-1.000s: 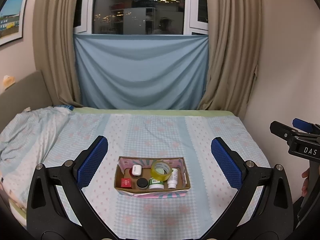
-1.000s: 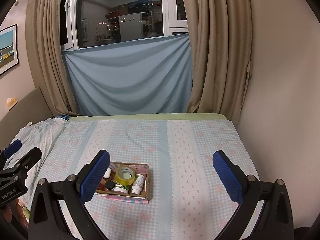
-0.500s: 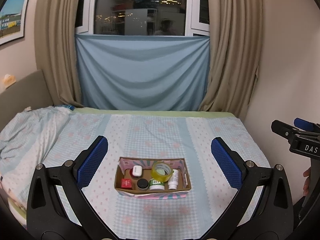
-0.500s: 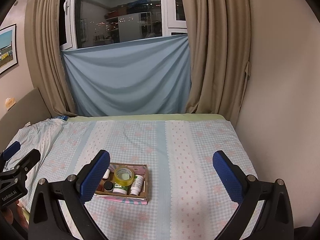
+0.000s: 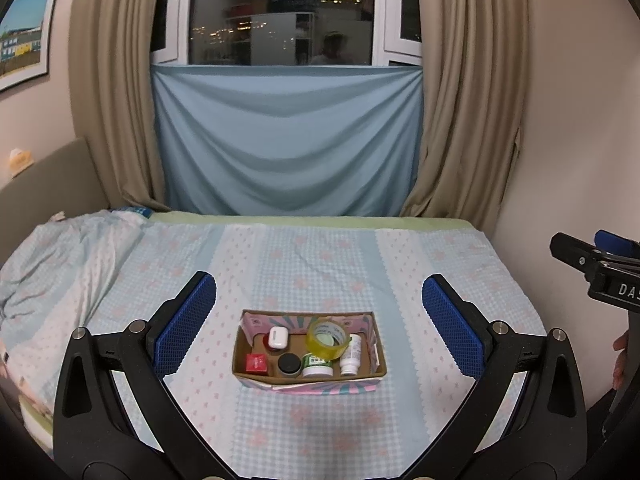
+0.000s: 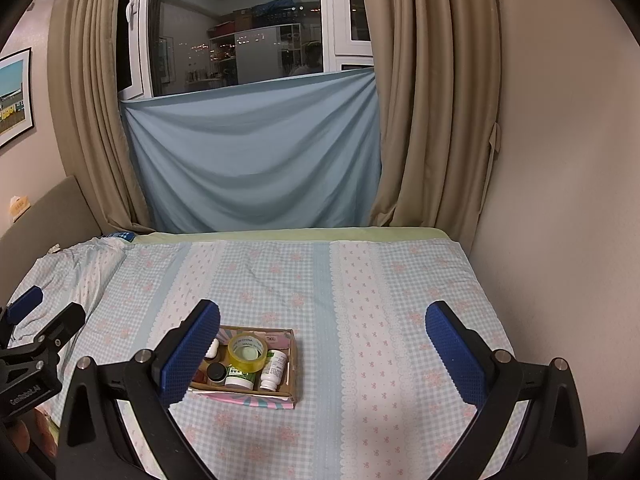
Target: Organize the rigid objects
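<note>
A shallow cardboard box [image 5: 376, 362] [image 6: 291, 376] lies on the bed. Inside it are a yellow tape roll [image 5: 326, 338] [image 6: 247, 352], a white earbud case [image 5: 277, 337], a red cube [image 5: 256, 362], a black-lidded jar [image 5: 289, 363] [image 6: 216, 372], a green-labelled jar [image 5: 317, 365] [image 6: 239, 378] and a white bottle [image 5: 351, 354] [image 6: 273, 369]. My left gripper [image 5: 318, 324] hangs open well above and in front of the box, nothing between its blue pads. My right gripper [image 6: 322, 354] is open too, with the box behind its left finger.
A checked sheet with pink flowers covers the bed [image 5: 320, 264]. A rumpled duvet [image 5: 52, 264] lies at the left. A wall [image 6: 560, 200] bounds the bed's right side; beige curtains and a blue cloth [image 5: 286, 140] hang behind. The other gripper shows at each view's edge.
Both views have shifted slightly; the box and its contents sit unmoved. Both grippers stay open.
</note>
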Demonstrator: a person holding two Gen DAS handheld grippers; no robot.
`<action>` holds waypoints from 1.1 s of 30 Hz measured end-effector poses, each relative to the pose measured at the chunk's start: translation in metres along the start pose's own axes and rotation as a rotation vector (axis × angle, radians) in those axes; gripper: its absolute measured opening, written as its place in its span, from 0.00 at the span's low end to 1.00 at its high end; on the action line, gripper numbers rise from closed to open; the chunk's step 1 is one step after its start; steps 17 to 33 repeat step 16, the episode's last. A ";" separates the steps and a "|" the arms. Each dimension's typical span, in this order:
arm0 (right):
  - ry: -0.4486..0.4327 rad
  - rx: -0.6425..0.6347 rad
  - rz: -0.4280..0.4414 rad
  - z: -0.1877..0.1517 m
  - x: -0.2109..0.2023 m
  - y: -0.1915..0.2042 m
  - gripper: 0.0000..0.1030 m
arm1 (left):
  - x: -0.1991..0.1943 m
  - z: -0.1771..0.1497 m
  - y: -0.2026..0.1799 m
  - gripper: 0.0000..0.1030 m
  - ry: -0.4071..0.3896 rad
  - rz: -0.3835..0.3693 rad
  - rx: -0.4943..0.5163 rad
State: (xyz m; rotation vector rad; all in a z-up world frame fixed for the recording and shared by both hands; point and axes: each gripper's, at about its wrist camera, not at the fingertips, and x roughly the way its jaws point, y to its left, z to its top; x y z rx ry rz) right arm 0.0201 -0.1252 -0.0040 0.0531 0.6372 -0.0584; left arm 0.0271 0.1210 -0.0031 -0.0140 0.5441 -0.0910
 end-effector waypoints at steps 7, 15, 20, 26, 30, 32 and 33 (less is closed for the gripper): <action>0.001 -0.001 -0.002 0.000 0.000 -0.001 1.00 | -0.001 -0.001 -0.003 1.00 -0.009 0.037 0.028; 0.003 0.001 -0.007 0.001 0.000 -0.001 1.00 | -0.010 -0.002 -0.007 1.00 -0.061 0.047 0.055; 0.004 0.003 -0.007 0.001 0.000 -0.001 1.00 | -0.012 -0.002 -0.007 1.00 -0.067 0.041 0.055; 0.004 0.003 -0.007 0.001 0.000 -0.001 1.00 | -0.012 -0.002 -0.007 1.00 -0.067 0.041 0.055; 0.004 0.003 -0.007 0.001 0.000 -0.001 1.00 | -0.012 -0.002 -0.007 1.00 -0.067 0.041 0.055; 0.004 0.003 -0.007 0.001 0.000 -0.001 1.00 | -0.012 -0.002 -0.007 1.00 -0.067 0.041 0.055; 0.004 0.003 -0.007 0.001 0.000 -0.001 1.00 | -0.012 -0.002 -0.007 1.00 -0.067 0.041 0.055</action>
